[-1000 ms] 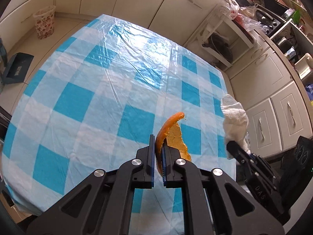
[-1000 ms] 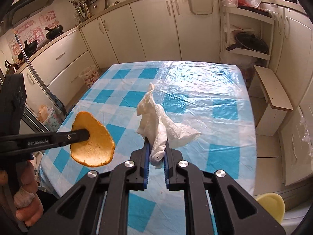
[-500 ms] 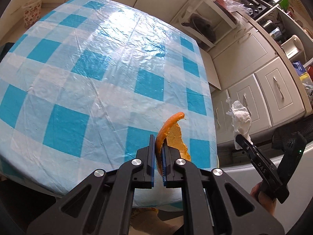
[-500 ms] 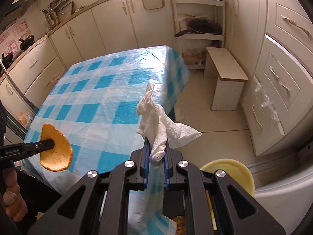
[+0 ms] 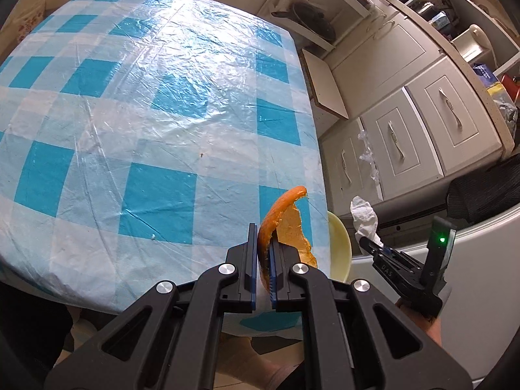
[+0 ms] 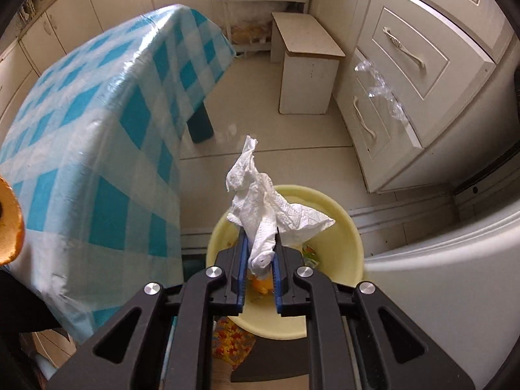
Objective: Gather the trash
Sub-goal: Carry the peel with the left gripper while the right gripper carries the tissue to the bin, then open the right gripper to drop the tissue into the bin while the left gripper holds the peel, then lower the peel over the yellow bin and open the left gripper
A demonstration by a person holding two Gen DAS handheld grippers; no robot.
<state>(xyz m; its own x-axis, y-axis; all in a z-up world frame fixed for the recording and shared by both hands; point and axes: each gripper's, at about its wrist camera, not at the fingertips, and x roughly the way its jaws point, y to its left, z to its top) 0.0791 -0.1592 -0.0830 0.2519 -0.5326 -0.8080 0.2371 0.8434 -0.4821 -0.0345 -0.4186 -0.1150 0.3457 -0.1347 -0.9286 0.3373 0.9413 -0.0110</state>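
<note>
My left gripper (image 5: 262, 253) is shut on a curved piece of orange peel (image 5: 286, 221), held over the near right corner of the checked table (image 5: 146, 113). My right gripper (image 6: 259, 253) is shut on a crumpled white paper towel (image 6: 260, 208) and points steeply down over a pale yellow bin (image 6: 341, 227) on the floor beside the table. Some scraps lie inside the bin. The bin's rim (image 5: 339, 247) shows behind the peel in the left wrist view, with the right gripper (image 5: 367, 242) and its paper towel (image 5: 364, 217) just right of it. The peel (image 6: 9, 224) shows at the left edge of the right wrist view.
A small white stool (image 6: 308, 65) stands on the tiled floor past the bin. White cabinets with drawer handles (image 6: 406, 65) line the right side. A shelf with a dark pan (image 5: 308, 22) stands behind the table. A white appliance body (image 6: 438, 276) curves close on the right of the bin.
Both grippers have swung right off the table toward its right edge. The right gripper has tipped down and now hangs over the yellow bin, still gripping the paper towel; the left still grips the peel.
</note>
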